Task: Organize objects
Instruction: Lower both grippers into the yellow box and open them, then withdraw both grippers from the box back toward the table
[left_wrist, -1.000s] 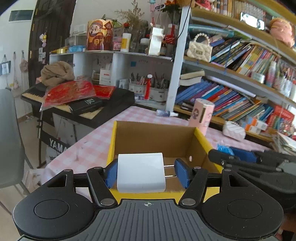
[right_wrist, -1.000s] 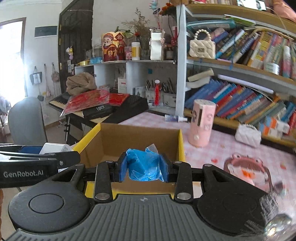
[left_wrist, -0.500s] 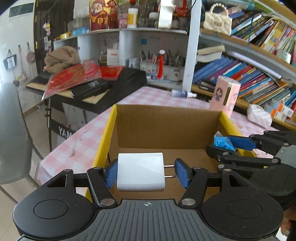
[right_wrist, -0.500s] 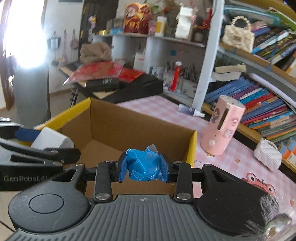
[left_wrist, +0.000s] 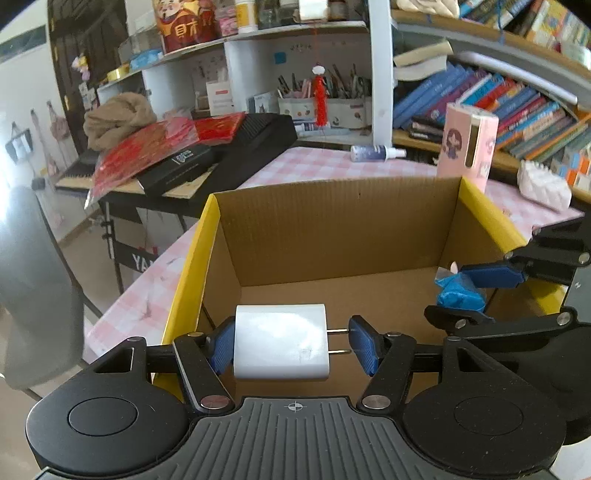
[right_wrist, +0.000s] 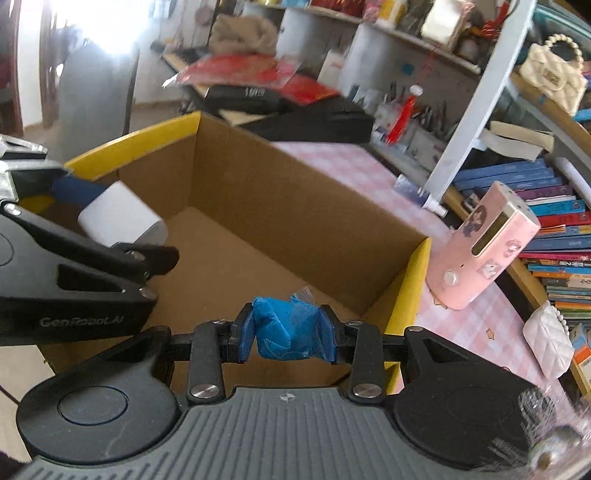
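Two grippers hold their loads above an open cardboard box (left_wrist: 332, 229) with yellow outer walls, which stands on a desk (left_wrist: 325, 164) covered by a pink checked cloth. The left gripper (left_wrist: 291, 345) clamps a white charger (left_wrist: 280, 341) endwise: one pad presses the flat back of the body, the other meets the tips of the two metal prongs. The right gripper (right_wrist: 286, 334), its jaws set narrower, squeezes a crumpled blue packet (right_wrist: 286, 330). Both loads hang over the near part of the box's bare floor, the charger toward the left wall, the packet toward the right wall; neither touches the cardboard.

The step in hand appears to be the placing of both items in the box. To do it well, each gripper should sink until its load is close to the floor before the jaws part, so that nothing bounces. The charger, pinched only on its prong tips, may pivot or slip; a level, slow descent suits it. The two grippers sit near each other, so they should release at separate spots and withdraw upward, clear of the box walls.

Count: one box; one charger; one blue packet; two grippers. Outside the box on the desk: one pink upright case (right_wrist: 484, 254), one small spray bottle (left_wrist: 376, 152), one white quilted pouch (right_wrist: 548, 341).
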